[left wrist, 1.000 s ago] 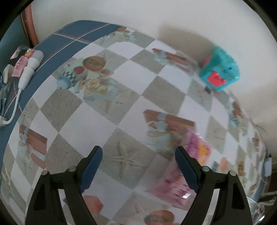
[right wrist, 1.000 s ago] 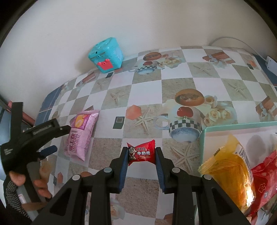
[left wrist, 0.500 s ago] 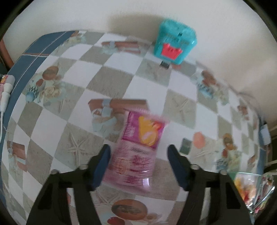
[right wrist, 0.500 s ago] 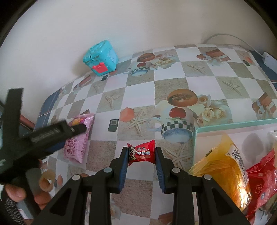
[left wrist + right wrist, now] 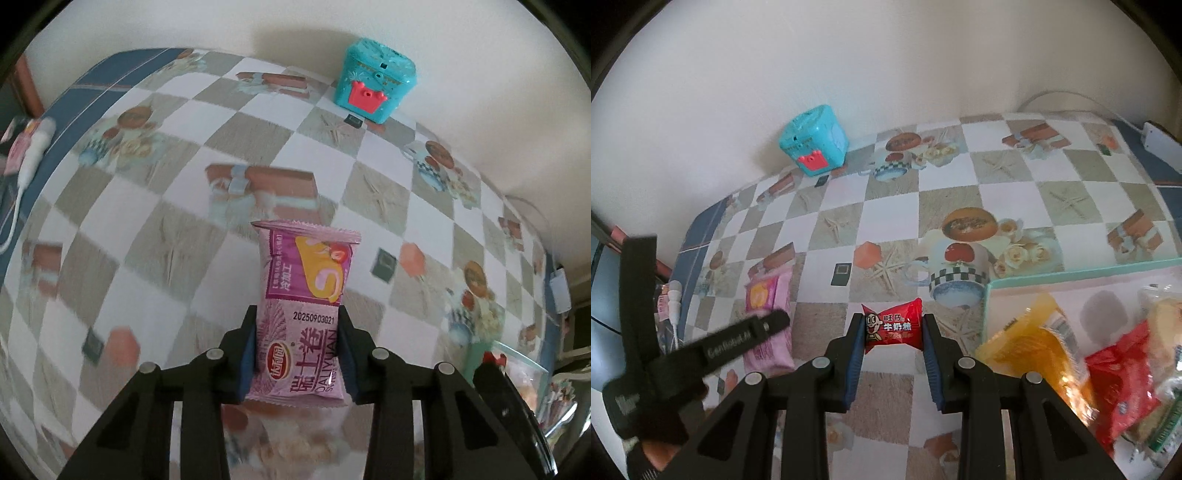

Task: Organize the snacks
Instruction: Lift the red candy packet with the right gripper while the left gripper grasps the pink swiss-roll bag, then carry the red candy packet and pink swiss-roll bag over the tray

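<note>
My left gripper [image 5: 297,332] is shut on a pink snack packet [image 5: 306,284], its jaws pressed on both long sides of the lower half. The same packet [image 5: 764,295] shows in the right wrist view, lying on the checked tablecloth under the left gripper [image 5: 775,321]. My right gripper [image 5: 892,326] is shut on a small red candy [image 5: 892,326] and holds it above the table, just left of a teal-rimmed tray [image 5: 1071,271] that holds a yellow bag [image 5: 1038,343] and a red packet [image 5: 1119,376].
A teal toy box [image 5: 375,86] with a red crown stands by the wall; it also shows in the right wrist view [image 5: 812,140]. A white device with a cable [image 5: 33,155] lies off the table's left edge. A white plug [image 5: 1161,144] sits at the far right.
My left gripper swung right onto the pink packet and closed on it. My right gripper kept holding the red candy and shifted slightly towards the tray.
</note>
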A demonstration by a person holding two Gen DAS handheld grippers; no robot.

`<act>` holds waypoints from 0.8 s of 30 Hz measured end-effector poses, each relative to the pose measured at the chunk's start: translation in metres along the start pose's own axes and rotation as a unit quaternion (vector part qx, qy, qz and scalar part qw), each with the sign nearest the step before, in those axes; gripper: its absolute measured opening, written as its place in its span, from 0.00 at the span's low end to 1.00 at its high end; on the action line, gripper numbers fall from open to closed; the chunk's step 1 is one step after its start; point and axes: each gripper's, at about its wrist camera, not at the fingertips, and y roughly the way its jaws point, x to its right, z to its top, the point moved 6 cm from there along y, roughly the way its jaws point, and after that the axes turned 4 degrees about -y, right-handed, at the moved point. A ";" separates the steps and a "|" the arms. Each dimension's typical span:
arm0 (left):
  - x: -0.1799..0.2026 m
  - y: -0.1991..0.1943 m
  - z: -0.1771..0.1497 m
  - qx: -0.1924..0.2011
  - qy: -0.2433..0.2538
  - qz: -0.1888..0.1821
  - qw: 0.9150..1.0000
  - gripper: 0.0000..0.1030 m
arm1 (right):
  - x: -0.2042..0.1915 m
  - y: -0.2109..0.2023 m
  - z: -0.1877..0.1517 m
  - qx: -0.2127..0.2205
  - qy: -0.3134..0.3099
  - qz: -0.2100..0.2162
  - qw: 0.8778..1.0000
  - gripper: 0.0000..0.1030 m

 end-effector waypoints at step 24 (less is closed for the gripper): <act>0.036 -0.114 -0.090 0.066 -0.071 -0.065 0.993 0.39 | 0.072 -0.118 -0.028 0.054 0.066 -0.046 0.995 0.31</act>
